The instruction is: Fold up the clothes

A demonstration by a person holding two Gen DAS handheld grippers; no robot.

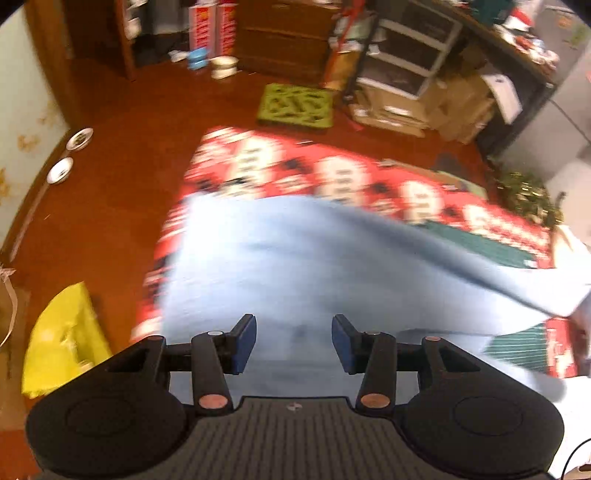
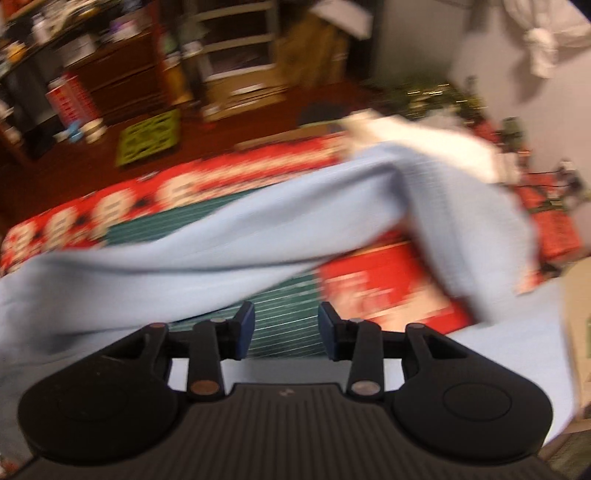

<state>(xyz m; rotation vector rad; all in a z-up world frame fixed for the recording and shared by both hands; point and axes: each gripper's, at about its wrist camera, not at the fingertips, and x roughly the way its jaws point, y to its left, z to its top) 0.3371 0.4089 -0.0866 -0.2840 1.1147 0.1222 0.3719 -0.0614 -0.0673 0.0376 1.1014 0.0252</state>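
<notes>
Both my left gripper and right gripper stand half-spread, empty, above the light blue fabric garment on the red patterned cloth.

I can read no text, label, brand or number anywhere in either of my two views. Everything is smeared by motion blur. The red, white and green patterned cloth spread over the table carries pale blocks that may be print, but none resolves into letters. The two tall red-and-white boxes standing at the far wall show rows of red marks that stay illegible. The green patterned mat on the floor bears only dark shapes, not words I can make out.
</notes>
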